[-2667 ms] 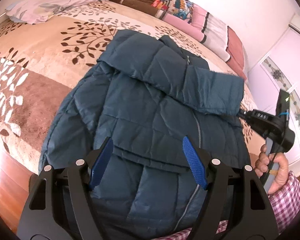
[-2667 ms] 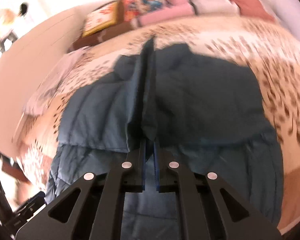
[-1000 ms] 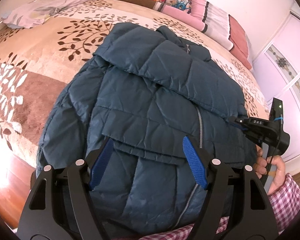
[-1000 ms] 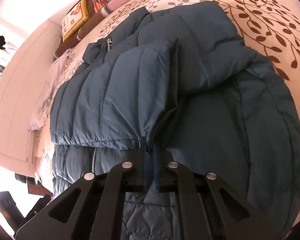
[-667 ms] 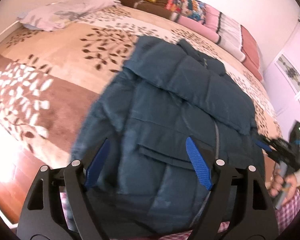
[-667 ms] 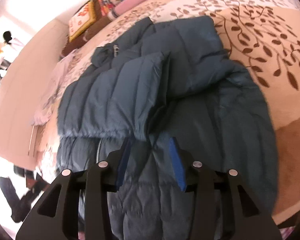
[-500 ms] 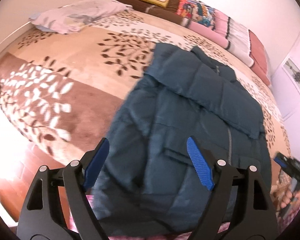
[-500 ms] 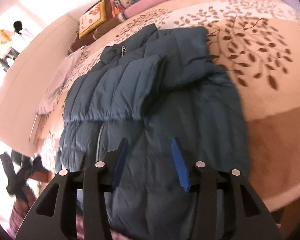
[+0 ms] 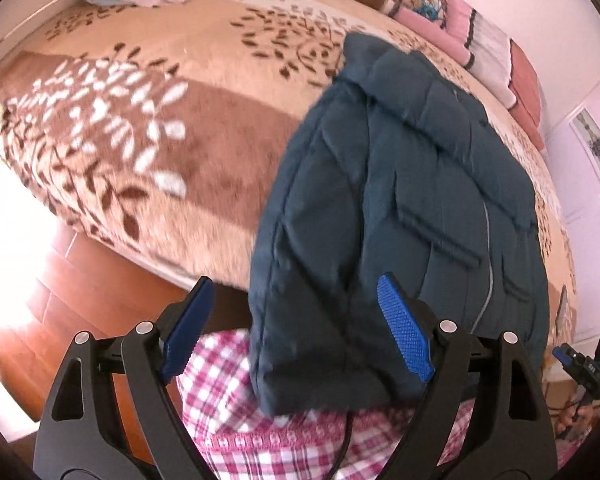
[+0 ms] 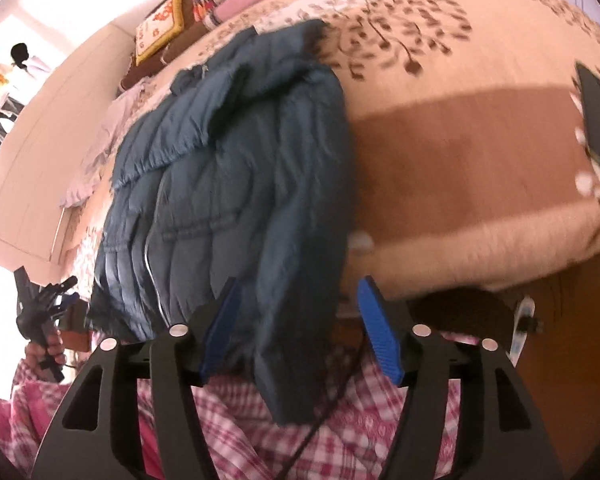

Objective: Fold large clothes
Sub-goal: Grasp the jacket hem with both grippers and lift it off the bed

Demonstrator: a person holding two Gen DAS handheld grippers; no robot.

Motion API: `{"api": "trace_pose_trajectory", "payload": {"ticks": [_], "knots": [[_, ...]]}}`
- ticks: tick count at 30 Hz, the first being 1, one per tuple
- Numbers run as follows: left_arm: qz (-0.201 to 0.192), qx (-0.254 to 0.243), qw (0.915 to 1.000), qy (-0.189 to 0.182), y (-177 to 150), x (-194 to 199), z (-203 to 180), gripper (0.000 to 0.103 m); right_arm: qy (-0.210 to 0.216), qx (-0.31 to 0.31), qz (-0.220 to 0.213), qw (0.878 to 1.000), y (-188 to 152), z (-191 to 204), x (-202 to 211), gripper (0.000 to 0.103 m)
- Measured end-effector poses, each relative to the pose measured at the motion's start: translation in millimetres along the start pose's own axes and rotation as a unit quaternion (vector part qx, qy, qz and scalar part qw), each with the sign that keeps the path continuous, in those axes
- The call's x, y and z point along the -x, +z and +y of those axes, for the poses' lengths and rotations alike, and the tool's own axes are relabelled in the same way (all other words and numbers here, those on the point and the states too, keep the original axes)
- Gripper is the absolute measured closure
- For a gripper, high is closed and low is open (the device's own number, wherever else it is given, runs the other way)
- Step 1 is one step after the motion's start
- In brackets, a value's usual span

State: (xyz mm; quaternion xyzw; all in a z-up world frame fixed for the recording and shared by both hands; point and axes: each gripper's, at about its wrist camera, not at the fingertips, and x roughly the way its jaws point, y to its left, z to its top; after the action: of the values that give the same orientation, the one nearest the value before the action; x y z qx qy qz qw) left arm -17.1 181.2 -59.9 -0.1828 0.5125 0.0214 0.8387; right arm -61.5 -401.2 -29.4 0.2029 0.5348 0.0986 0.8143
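**Hovering over the jacket's hem corners**

Lying lengthwise on the bed point(image 9: 227, 92), the dark blue quilted jacket point(image 9: 412, 208) has its collar toward the pillows point(image 9: 452, 12) and its hem hanging over the near edge, in front of the person's pink checked shirt point(image 9: 283, 432). One sleeve point(image 10: 167, 136) is folded across the chest, and the zipper runs down the front.

The left tongs point(image 9: 295, 332) are spread wide and opening further. The jacket's near left hem corner shows between the blue pads point(image 9: 404, 336), but neither pad presses on it; the left pad sits over the wooden floor point(image 9: 71, 280) and the shirt.

The right tongs point(image 10: 300, 328) are also apart and opening. The right hem corner of the jacket hangs between the fingers without being pinched, and a black cable crosses the shirt below it.

Each camera catches the other tool at the frame's edge, held in a hand point(image 10: 45, 350) beside the jacket. A flat dark object point(image 10: 598, 108) lies on the bedspread at the far right of the right view; blur hides what it is.
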Motion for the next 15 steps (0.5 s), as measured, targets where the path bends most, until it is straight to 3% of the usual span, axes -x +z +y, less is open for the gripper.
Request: {"api": "trace_pose_trajectory", "payload": {"ticks": [5,15], "knots": [[0.014,-0.003,0.9999,-0.008,-19.8,-7.2,0.3,0.021,-0.004,0.005,0.03,1.0,-17.2,-3.3,-5.8,0.032],[0.024,0.001,0.9995,-0.021,-30.6,-14.3,1.1,0.021,0.012,0.021,0.086,0.996,-31.7,7.9,-43.0,0.03]]}}
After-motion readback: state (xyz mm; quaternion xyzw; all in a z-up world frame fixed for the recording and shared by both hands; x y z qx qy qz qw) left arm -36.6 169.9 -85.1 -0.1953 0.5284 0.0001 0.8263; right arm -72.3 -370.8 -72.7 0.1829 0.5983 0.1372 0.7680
